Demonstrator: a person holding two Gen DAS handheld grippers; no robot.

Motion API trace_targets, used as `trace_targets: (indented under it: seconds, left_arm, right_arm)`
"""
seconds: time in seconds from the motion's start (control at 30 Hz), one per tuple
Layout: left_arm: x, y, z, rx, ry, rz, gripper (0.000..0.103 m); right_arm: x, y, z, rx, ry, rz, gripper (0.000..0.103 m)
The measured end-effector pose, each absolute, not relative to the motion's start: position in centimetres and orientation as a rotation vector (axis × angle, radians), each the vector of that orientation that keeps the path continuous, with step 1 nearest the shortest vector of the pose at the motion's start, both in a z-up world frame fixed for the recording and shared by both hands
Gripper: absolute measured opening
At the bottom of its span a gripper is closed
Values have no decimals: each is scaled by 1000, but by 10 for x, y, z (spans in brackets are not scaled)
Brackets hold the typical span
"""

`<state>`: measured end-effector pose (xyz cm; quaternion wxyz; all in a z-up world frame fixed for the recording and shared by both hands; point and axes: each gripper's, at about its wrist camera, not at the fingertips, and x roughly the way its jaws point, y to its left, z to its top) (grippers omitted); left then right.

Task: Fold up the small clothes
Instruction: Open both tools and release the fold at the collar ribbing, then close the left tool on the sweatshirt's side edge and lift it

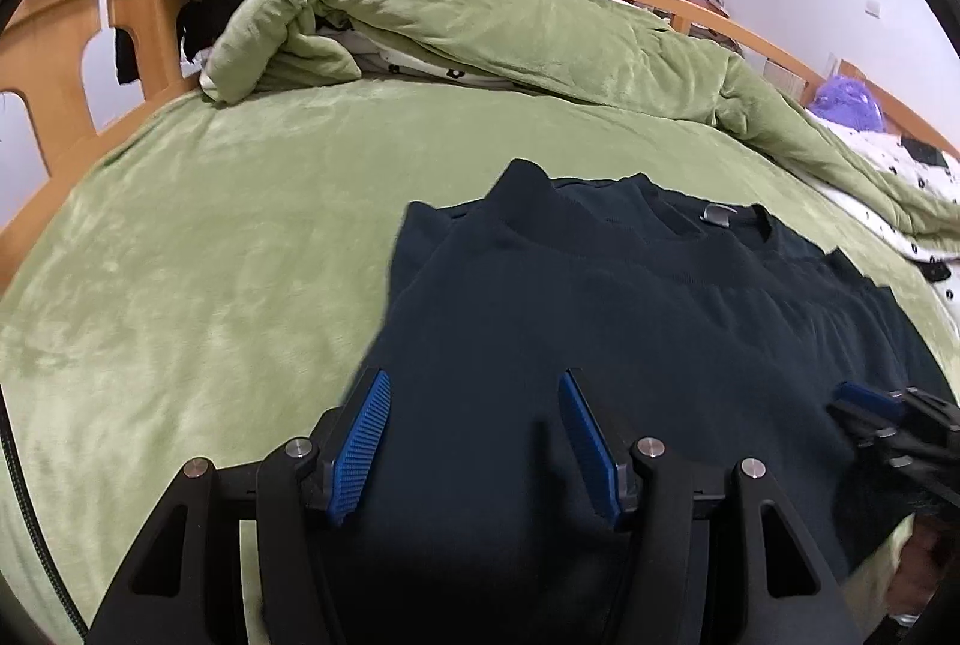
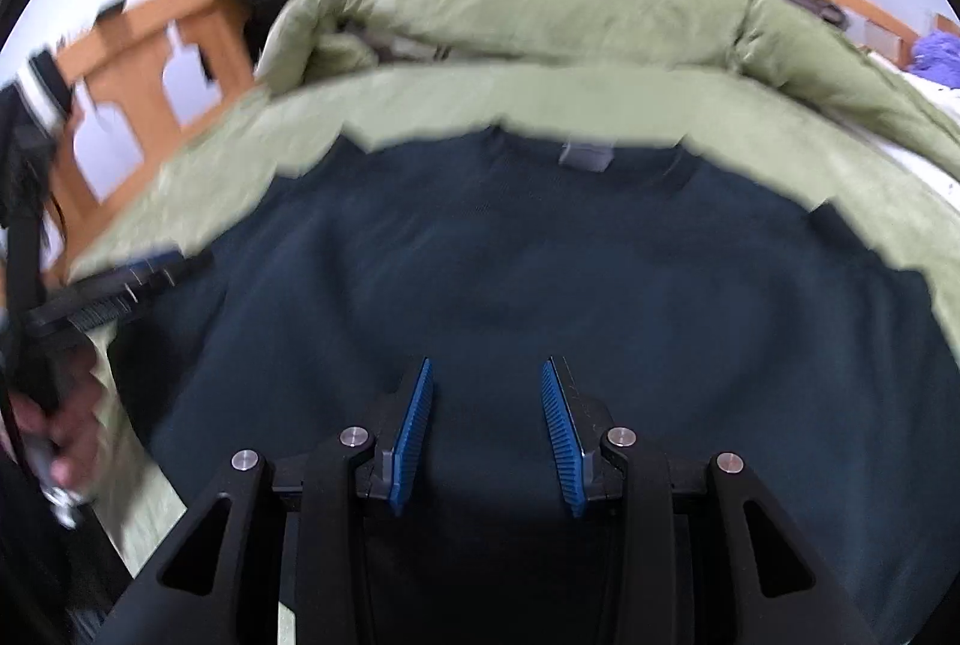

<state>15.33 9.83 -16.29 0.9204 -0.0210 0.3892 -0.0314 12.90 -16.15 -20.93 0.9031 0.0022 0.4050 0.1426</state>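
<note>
Both the left hand-held gripper (image 1: 474,381) and the right hand-held gripper (image 2: 487,366) hover spread wide over the dark sweater (image 1: 600,345), its collar pointing away across the bed (image 1: 210,255).

Bed (image 1: 180,255) w/ green plush cover, wooden frame.
Dark shirt (image 1: 600,333) flat at near right; green duvet (image 1: 510,27) bunched far side.

A: Any writing you can read?
B: None. The grey neck tag (image 1: 716,215) inside the dark sweater's (image 1: 600,345) collar may carry print, but it's too small and blurred.
</note>
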Motion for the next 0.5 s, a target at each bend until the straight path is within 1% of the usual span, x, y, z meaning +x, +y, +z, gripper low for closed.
trace_targets:
  seconds: [0.1, 0.33, 0.5]
  left_arm:
    - [138, 111, -159, -46, 797, -61, 57]
    - [106, 141, -166, -84, 837, -68, 57]
    - [91, 148, -177, -131, 872, -93, 57]
  right_arm:
    - [134, -147, -226, -77, 852, 226, 37]
    - [155, -160, -227, -11, 837, 108, 37]
    - [151, -159, -221, 17, 838, 50, 37]
